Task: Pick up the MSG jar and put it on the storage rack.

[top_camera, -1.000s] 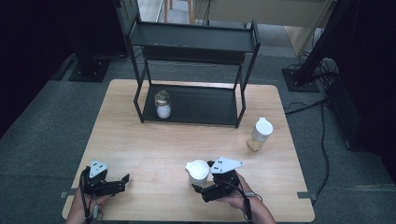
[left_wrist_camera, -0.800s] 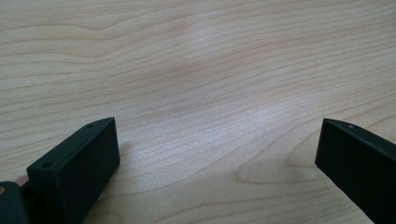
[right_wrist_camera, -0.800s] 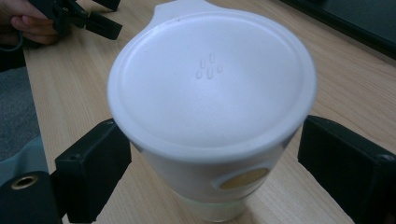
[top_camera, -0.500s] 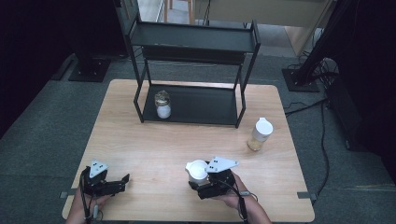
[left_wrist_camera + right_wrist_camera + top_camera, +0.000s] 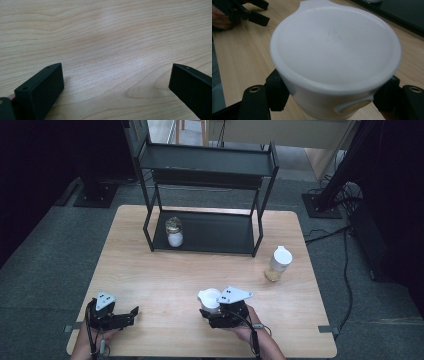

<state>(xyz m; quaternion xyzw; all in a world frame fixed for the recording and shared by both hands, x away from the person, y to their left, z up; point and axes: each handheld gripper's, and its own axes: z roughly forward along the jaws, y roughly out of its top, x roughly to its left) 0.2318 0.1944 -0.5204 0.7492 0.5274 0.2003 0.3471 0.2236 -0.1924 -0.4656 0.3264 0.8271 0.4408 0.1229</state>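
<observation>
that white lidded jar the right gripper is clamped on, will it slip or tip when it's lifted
The white-lidded jar looks like smooth, stiff plastic, so it may be a little slippery. The right gripper grips it below the wide lid, whose overhanging rim would probably catch it if it slid. The lid is broad over a narrower body, so it seems somewhat top-heavy and could tilt if lifted fast.

Three containers: two white-lidded jars (image 5: 209, 301) (image 5: 278, 264) on the wooden table (image 5: 150, 270) (one clamped by a gripper) and one glass jar (image 5: 174, 231) on the single black two-tier rack (image 5: 210, 165). Two grippers (image 5: 131, 312) (image 5: 207, 312).
</observation>
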